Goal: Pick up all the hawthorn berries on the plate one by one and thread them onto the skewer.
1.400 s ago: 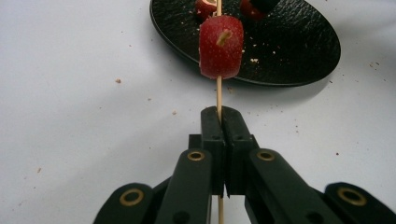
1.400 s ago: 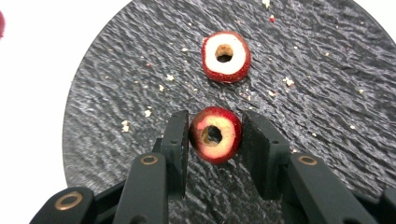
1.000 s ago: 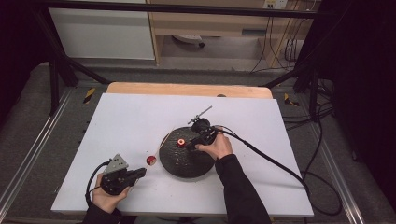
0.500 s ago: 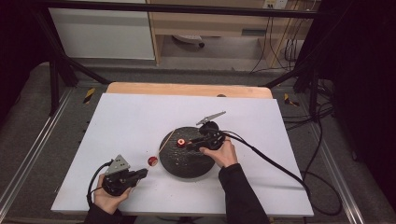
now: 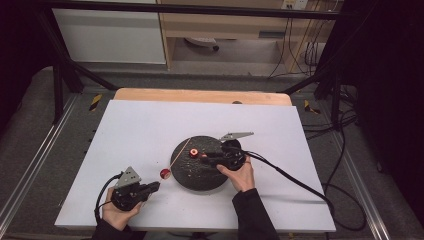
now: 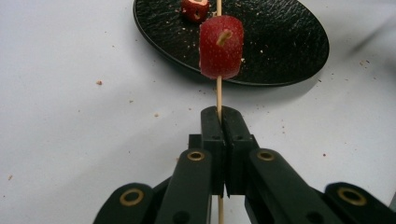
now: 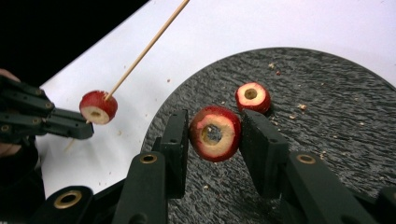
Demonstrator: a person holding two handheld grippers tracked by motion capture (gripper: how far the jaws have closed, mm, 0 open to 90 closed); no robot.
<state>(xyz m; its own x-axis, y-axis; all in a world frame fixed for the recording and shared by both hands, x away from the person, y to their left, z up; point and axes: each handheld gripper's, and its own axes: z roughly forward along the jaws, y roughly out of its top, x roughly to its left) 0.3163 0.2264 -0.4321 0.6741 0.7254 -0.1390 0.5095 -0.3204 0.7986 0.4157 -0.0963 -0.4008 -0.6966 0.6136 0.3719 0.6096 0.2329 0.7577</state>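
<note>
My left gripper (image 5: 154,186), low at the near left of the table (image 5: 150,125), is clamped shut on a wooden skewer (image 6: 218,95) that points far-right toward the black plate (image 5: 200,177); one red fruit slice (image 6: 221,46) sits threaded on it just past my jaws. My right gripper (image 7: 212,135), held level over the plate and pointing left, pinches a cored red fruit ring (image 7: 215,133). A second ring (image 7: 252,97) lies on the plate just beyond. No readable writing.
</note>
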